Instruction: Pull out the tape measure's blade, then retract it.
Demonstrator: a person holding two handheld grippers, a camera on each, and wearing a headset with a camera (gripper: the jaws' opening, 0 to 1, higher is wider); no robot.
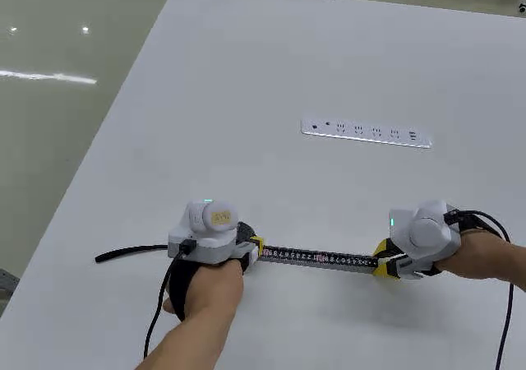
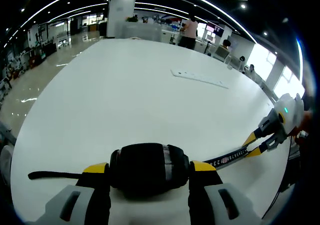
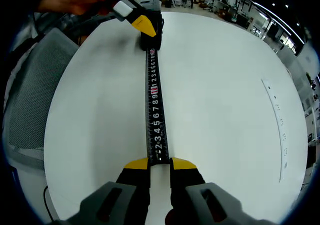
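The black tape measure case [image 2: 149, 166] sits clamped between the yellow-tipped jaws of my left gripper [image 2: 150, 168], low on the white table [image 1: 271, 66]. In the head view that gripper [image 1: 249, 252] is at the lower left. From the case a black blade [image 1: 319, 259] with white numerals runs right to my right gripper [image 1: 382, 267]. The right gripper view shows the blade [image 3: 154, 112] stretched straight away from my right gripper [image 3: 159, 163], whose yellow tips pinch the blade's end. The case [image 3: 151, 32] and left gripper lie at the far end.
A white power strip [image 1: 366, 132] lies flat on the table beyond the grippers. A black strap or cable [image 1: 131, 253] trails left of the case. The table's left edge drops to a glossy floor. People and desks stand far behind.
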